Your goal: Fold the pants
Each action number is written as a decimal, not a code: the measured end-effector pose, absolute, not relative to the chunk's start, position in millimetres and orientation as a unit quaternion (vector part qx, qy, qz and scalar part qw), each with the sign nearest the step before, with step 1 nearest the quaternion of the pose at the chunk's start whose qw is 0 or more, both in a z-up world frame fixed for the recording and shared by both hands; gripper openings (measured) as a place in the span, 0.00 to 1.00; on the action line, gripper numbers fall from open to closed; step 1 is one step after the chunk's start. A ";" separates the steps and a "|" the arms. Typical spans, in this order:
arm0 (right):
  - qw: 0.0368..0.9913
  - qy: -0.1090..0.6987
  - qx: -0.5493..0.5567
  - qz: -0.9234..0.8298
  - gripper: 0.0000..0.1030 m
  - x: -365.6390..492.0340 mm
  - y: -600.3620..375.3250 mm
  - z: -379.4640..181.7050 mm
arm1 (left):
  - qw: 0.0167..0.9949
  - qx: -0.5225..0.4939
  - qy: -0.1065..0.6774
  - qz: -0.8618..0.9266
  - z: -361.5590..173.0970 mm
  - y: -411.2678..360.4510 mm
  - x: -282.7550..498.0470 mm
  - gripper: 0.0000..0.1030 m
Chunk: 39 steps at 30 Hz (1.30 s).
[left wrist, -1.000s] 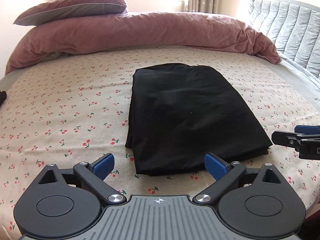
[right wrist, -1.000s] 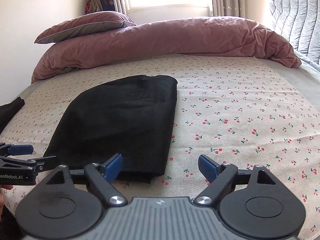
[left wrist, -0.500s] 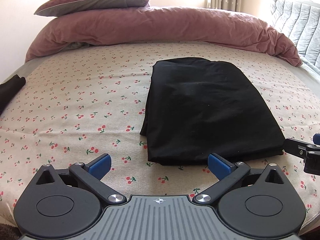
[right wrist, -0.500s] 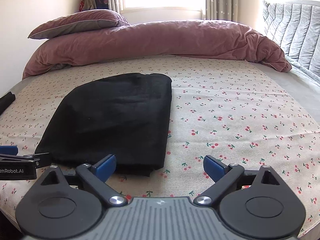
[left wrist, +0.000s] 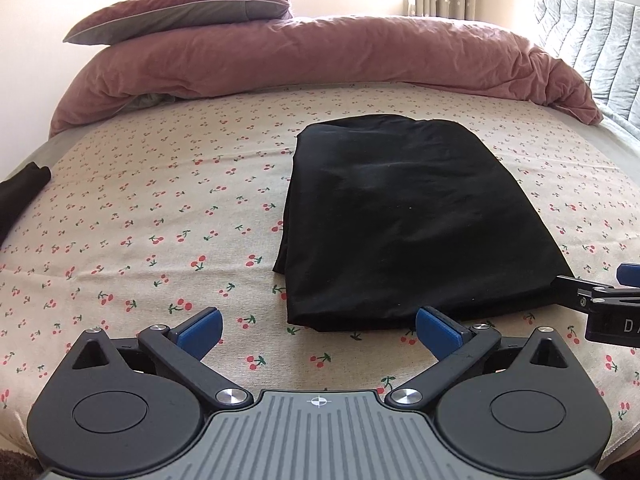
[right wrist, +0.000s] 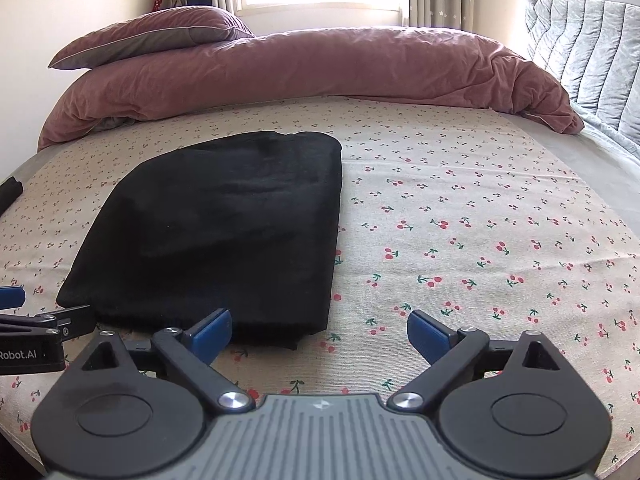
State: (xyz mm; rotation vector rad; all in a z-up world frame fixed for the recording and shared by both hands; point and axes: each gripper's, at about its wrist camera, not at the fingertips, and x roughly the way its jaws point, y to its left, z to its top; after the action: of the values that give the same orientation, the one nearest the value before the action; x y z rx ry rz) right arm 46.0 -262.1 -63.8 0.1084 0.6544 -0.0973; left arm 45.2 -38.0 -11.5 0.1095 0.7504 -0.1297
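A cherry-print sheet [left wrist: 160, 208] is spread over the bed, with a pink duvet [left wrist: 320, 56] heaped along its far side. The black pants [left wrist: 408, 216] are laid folded flat on the sheet. The left gripper [left wrist: 318, 330] and right gripper [right wrist: 319, 330] are held wide apart-jawed just short of the near edge, nothing gripped; the right's jaws have just been widened.

The pants [left wrist: 408, 220] are plain black, folded into a flat, roughly rectangular stack with layered edges showing along one long side. They lie on the bed's cherry-print sheet [left wrist: 160, 216], near its front edge, lengthwise toward the duvet.
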 end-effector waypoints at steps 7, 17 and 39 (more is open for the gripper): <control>0.943 0.325 0.048 -0.044 0.93 48.5 -259.3 -65.9 | 0.927 0.056 0.366 -0.064 -12.4 -39.8 45.2 1.00; 0.943 0.327 0.045 -0.046 0.95 49.5 -257.7 -67.8 | 0.926 0.058 0.367 -0.063 -14.1 -40.6 45.5 1.00; 0.943 0.326 0.047 -0.047 0.96 49.7 -258.3 -68.5 | 0.924 0.059 0.372 -0.067 -15.9 -39.9 45.8 1.00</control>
State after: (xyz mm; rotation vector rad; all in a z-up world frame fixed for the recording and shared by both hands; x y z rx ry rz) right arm 49.7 -258.3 -68.5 0.0953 0.6644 -0.0952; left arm 45.8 -39.9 -15.9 0.1217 0.7636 -0.1371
